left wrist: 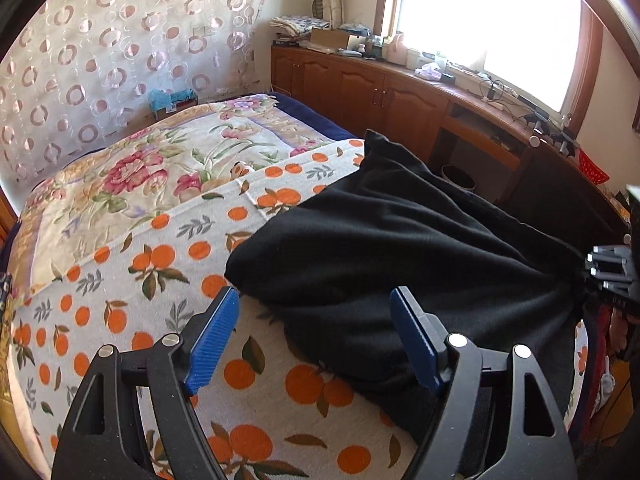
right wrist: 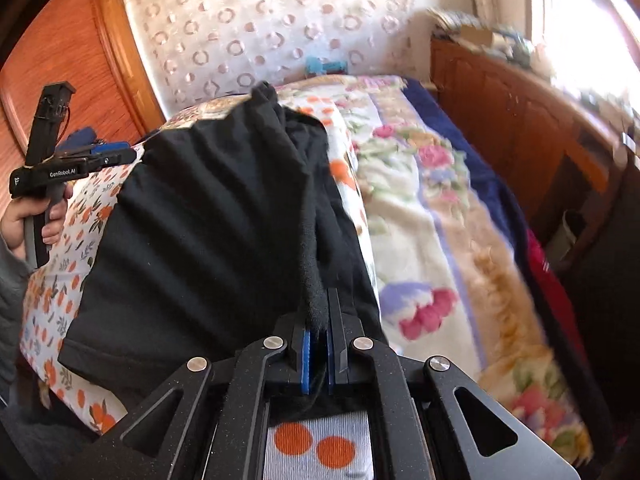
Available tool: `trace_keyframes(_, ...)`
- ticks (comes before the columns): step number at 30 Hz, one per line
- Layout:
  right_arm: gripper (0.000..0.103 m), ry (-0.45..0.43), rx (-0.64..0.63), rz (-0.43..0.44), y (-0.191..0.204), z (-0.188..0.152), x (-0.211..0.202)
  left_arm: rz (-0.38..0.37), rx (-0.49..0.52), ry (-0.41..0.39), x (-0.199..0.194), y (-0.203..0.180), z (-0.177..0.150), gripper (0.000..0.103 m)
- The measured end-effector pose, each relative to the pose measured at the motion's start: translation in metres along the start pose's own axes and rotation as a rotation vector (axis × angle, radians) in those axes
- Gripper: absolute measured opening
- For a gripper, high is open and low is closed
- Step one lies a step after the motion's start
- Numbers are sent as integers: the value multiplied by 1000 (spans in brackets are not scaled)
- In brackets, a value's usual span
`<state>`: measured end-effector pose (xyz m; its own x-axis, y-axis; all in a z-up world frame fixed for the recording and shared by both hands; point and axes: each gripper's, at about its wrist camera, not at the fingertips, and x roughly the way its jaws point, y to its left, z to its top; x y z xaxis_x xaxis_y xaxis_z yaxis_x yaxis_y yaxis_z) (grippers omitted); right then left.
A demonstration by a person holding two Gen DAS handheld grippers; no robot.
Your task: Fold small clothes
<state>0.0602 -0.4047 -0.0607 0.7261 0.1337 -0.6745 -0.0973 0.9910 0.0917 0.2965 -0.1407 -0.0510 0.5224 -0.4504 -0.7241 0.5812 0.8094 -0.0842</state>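
Note:
A black garment (left wrist: pixel 380 248) lies rumpled on the orange-print sheet (left wrist: pixel 160 280) of a bed. In the left wrist view my left gripper (left wrist: pixel 316 336) hovers open just above the garment's near edge. One blue pad (left wrist: pixel 212 340) is over the sheet and the other over the black cloth, and nothing is pinched. My right gripper (left wrist: pixel 596 274) pulls a corner of the cloth taut at the right edge. In the right wrist view the right gripper (right wrist: pixel 318 344) is shut on a bunched fold of the black garment (right wrist: pixel 208 220). The left gripper (right wrist: pixel 96 142) shows at far left, held by a hand (right wrist: pixel 36 220).
A floral blanket (left wrist: pixel 160 168) covers the far half of the bed. Wooden cabinets (left wrist: pixel 360 84) with a cluttered top run under a bright window (left wrist: pixel 480 12) on the right. A circle-patterned curtain (left wrist: pixel 100 60) hangs behind the bed. A dark waste bin (left wrist: pixel 458 176) stands by the cabinets.

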Motion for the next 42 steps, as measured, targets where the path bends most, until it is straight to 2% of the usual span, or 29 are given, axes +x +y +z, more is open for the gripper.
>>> trace_keyframes(1, 9, -24, -21, -11, 2, 10, -1, 2, -3, 2, 0, 0, -2, 78)
trace_keyframes(3, 23, -65, -45, -27, 5, 30, -3, 13, -6, 4, -2, -1, -6, 78)
trace_keyframes(6, 35, -122, -105, 2, 18, 65, 1, 22, -6, -2, -7, -4, -9, 78)
trace_keyframes(8, 39, -124, -140, 24, 26, 85, 15, 27, -3, -4, -11, -7, -12, 78)
trace_keyframes(14, 39, -30, -206, 105, 56, 152, 84, 55, 7, -1, -17, -13, -20, 78)
trace_keyframes(20, 39, 72, -232, 117, 65, 185, 141, 59, 6, 9, -22, -18, -30, 78)
trace_keyframes(21, 34, 83, -237, 125, 65, 189, 147, 59, 6, 10, -22, -19, -32, 78)
trace_keyframes(22, 20, 88, -236, 139, 64, 193, 152, 58, 6, 13, -23, -20, -34, 78)
trace_keyframes(23, 3, 85, -231, 168, 61, 196, 152, 56, 6, 16, -23, -21, -36, 78)
trace_keyframes(25, 3, 54, -218, 160, 54, 201, 147, 52, 6, 20, -24, -24, -41, 78)
trace_keyframes(27, 3, 2, -150, 97, 36, 205, 139, 44, 5, 24, -25, -29, -46, 78)
trace_keyframes(29, 3, -10, -74, 41, 23, 210, 139, 37, 4, 28, -26, -34, -50, 78)
trace_keyframes(30, 7, 6, -61, 2, 18, 210, 141, 33, 5, 30, -27, -37, -53, 78)
trace_keyframes(32, 14, 31, -81, -16, 16, 207, 141, 23, 2, 34, -28, -43, -58, 78)
trace_keyframes(33, 22, 24, -89, -32, 16, 204, 137, 15, -2, 37, -29, -46, -61, 78)
trace_keyframes(34, 24, 12, -93, -35, 16, 199, 128, 9, -3, 40, -30, -49, -63, 78)
trace_keyframes(38, 51, -18, -99, 28, 21, 166, 88, -5, 6, 40, -37, -66, -73, 78)
trace_keyframes(42, 59, -3, -104, 76, 21, 114, 50, -19, 15, 38, -46, -85, -83, 78)
